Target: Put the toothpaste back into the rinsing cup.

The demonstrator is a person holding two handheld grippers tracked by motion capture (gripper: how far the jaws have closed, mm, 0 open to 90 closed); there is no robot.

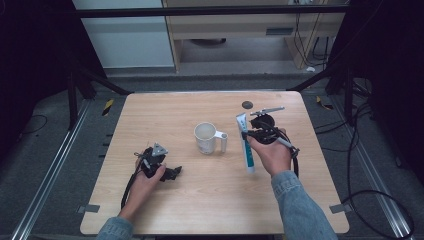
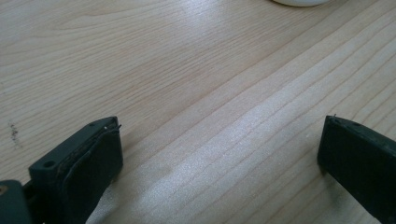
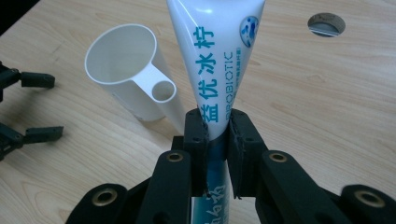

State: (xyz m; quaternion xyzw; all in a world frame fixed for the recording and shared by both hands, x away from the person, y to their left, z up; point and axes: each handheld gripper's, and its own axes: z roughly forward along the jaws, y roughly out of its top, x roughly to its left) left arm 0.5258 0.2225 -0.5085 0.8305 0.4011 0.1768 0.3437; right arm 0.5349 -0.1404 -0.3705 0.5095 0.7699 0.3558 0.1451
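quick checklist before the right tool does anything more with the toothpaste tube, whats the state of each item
1. Grip on the toothpaste tube: ok, the right tool has both jaws closed on its narrow part.
2. Tube off the table: cannot tell, the high view leaves its lower end unclear.
3. White cup upright and open: ok, it stands left of the tube, handle toward it.
4. Cup empty: ok, the right gripper view shows nothing inside.
5. Left tool out of the way: ok, jaws wide apart over bare wood, at the table's left side.
6. Path from tube to cup: ok, nothing lies between them.
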